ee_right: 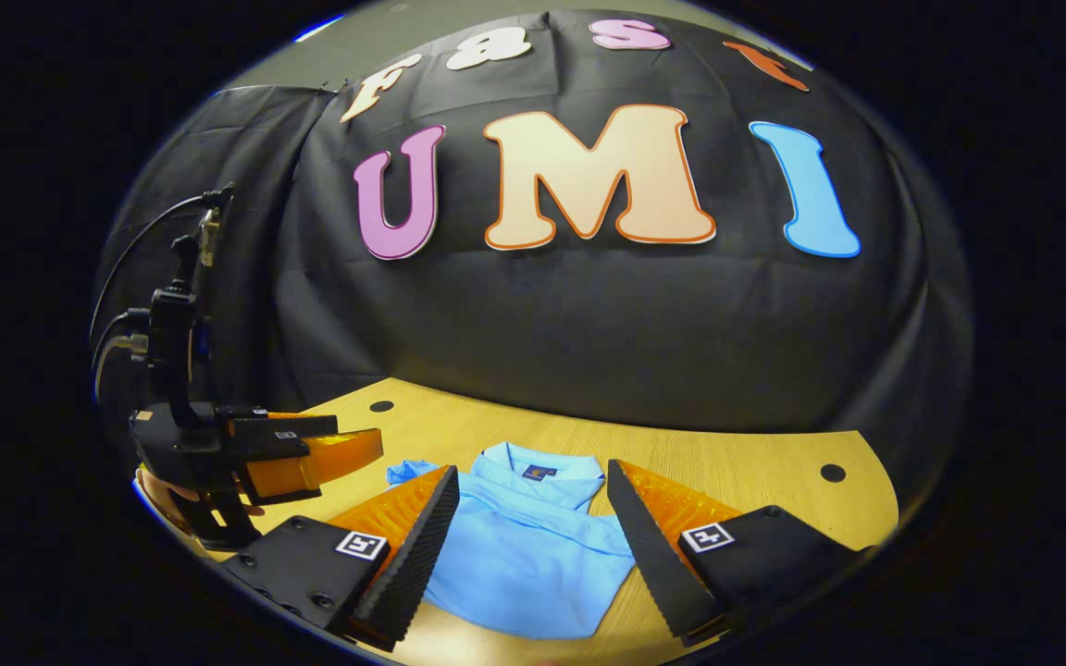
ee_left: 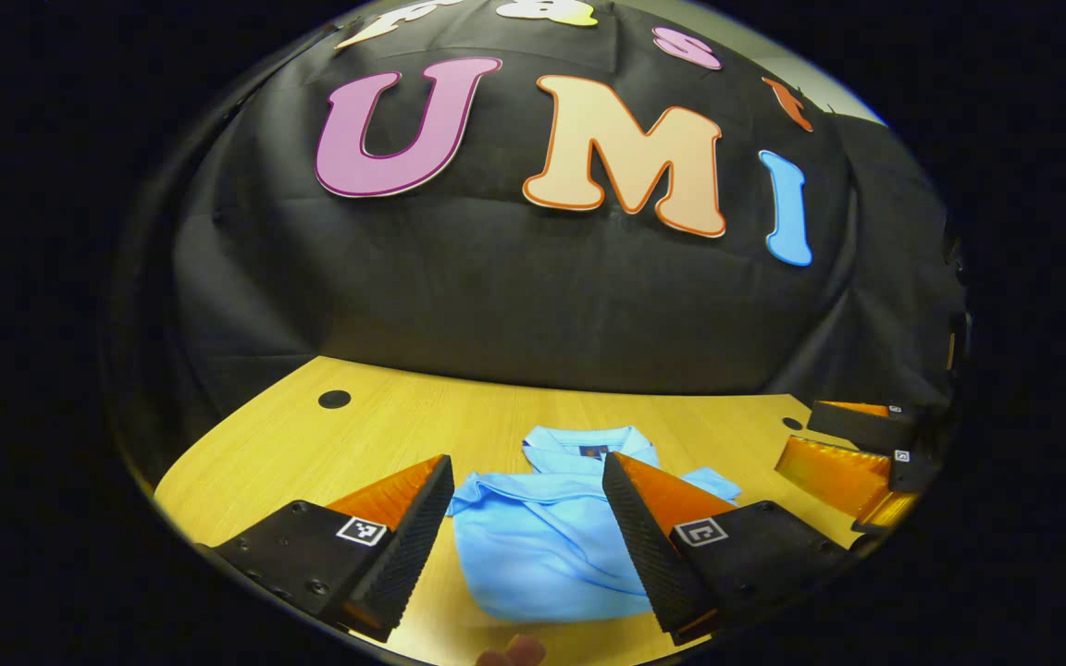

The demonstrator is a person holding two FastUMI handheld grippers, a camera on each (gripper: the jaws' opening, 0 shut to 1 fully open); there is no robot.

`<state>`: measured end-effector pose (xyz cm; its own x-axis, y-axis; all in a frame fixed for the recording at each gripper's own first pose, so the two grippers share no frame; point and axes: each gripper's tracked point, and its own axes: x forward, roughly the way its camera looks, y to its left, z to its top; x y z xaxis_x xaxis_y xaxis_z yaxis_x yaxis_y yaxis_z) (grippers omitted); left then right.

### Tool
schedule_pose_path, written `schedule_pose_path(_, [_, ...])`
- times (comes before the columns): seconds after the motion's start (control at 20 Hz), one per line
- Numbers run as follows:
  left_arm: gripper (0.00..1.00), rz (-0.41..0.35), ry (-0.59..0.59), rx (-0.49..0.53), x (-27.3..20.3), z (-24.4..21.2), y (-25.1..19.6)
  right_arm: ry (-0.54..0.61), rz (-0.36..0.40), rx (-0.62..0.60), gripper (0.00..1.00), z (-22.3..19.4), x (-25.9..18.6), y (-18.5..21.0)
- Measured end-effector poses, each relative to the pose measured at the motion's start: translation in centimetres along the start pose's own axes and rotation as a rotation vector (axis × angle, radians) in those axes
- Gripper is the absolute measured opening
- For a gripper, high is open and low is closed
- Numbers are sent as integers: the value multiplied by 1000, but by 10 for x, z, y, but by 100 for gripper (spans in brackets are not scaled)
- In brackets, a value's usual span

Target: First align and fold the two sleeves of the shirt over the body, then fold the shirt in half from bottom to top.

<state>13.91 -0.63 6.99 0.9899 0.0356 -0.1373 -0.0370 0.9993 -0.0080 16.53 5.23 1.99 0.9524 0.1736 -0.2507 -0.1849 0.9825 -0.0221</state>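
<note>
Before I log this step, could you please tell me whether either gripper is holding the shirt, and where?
Nothing is held. The left gripper and right gripper are both open above the shirt.

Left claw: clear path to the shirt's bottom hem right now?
Probably yes. The left claw is open above the blue shirt, nothing lies between them, and the right claw sits off to the side above the table.
</note>
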Motion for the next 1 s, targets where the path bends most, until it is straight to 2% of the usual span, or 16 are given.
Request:
schedule_pose_path(0.15, [96,-31,-44,-14,-29,-2,-10,-10,13,24,99,-17,-32,8])
schedule_pose_path(0.45, [96,-33,-102,-7,-80,-21,-17,-26,14,95,99,-38,-79,9])
schedule_pose_path(0.75, [96,28,-148,35,-120,-45,-12,-62,-54,75,99,-55,-115,-4])
schedule_pose_path(1.0, [96,66,-149,-25,-130,-55,-8,-103,-104,62,99,-60,-138,-9])
